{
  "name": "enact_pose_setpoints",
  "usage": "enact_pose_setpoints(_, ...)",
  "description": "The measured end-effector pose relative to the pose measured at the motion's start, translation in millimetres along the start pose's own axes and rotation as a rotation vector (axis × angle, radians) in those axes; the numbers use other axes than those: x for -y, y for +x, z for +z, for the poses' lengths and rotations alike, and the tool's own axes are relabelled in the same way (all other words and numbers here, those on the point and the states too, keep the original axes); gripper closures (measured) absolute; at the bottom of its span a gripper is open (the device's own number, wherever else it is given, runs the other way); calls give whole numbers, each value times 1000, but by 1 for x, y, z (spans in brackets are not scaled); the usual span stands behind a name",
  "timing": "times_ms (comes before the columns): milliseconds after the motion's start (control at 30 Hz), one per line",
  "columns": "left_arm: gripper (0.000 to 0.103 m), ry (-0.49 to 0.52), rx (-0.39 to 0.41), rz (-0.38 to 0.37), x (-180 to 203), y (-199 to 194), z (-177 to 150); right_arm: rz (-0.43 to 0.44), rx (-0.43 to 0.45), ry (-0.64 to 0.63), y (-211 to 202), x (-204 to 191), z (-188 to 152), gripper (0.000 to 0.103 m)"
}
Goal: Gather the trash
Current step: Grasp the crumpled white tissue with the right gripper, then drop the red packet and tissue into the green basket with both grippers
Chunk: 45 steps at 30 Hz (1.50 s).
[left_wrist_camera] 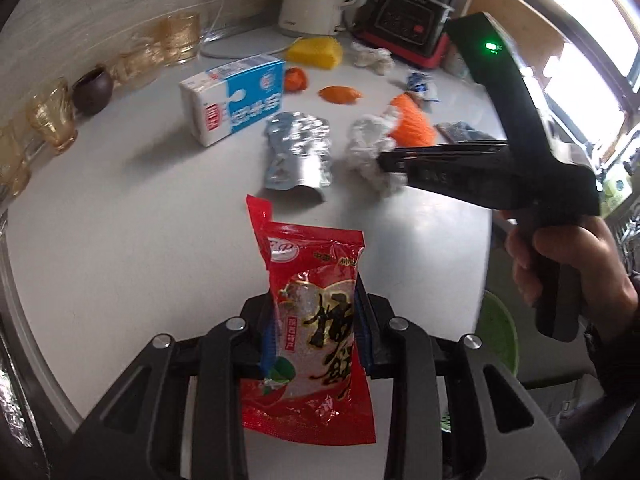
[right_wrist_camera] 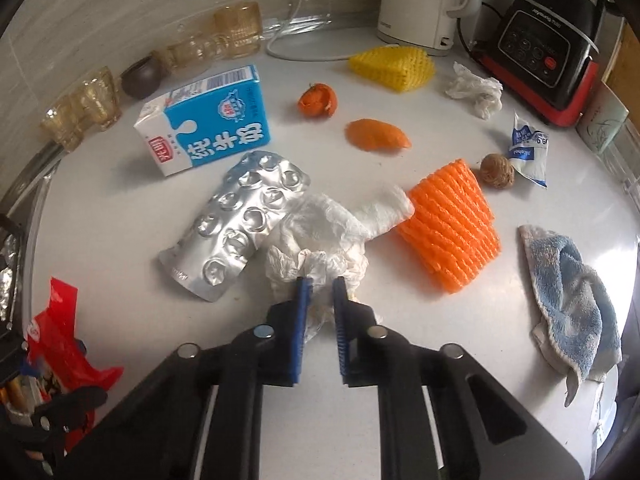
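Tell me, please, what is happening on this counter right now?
A person with a handheld claw in each hand is picking up trash from a white counter. The left claw is shut on a red snack packet, held up off the surface. The right claw is at the crumpled white tissue, its jaws slightly apart around a fold, not yet clamped. Waiting on the counter: a milk carton, a foil blister pack, an orange foam net and orange peels.
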<state>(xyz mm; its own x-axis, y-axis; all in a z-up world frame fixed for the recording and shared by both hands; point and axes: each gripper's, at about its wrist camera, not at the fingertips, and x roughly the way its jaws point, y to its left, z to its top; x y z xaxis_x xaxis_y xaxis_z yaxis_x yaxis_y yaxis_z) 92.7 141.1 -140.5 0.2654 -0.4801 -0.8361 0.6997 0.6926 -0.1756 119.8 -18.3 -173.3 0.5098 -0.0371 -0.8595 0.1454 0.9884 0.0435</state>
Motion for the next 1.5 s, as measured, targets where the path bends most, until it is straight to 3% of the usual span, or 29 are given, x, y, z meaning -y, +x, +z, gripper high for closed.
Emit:
enact_pose_setpoints(200,72,69,7,-43,41,-10,-2,99,29,42,-47,23,-23,94)
enact_pose_setpoints(333,72,135,-3,-79,81,-14,-9,95,74,47,-98,52,-51,94)
enact_pose_setpoints(500,71,187,-53,-180,146,-9,-30,69,101,79,-161,105,-111,94)
enact_pose_setpoints(633,71,225,-118,-233,206,13,-58,62,105,120,-193,143,-158,94)
enact_pose_setpoints(833,67,208,-211,-257,256,61,-95,76,89,174,-218,187,-215,94)
enact_pose_setpoints(967,58,178,-256,-239,272,92,-117,92,86,178,-229,203,-238,94)
enact_pose_setpoints(1100,39,139,-255,-217,278,100,-129,112,76,153,-232,205,-253,94)
enact_pose_setpoints(1200,31,125,-230,-182,279,97,-133,126,69,127,-232,201,-258,94)
enact_pose_setpoints(1367,29,81,-205,-124,265,81,-132,160,54,93,-229,195,-261,94)
enact_pose_setpoints(1500,15,15,-141,-28,249,49,-121,185,38,48,-223,185,-258,94)
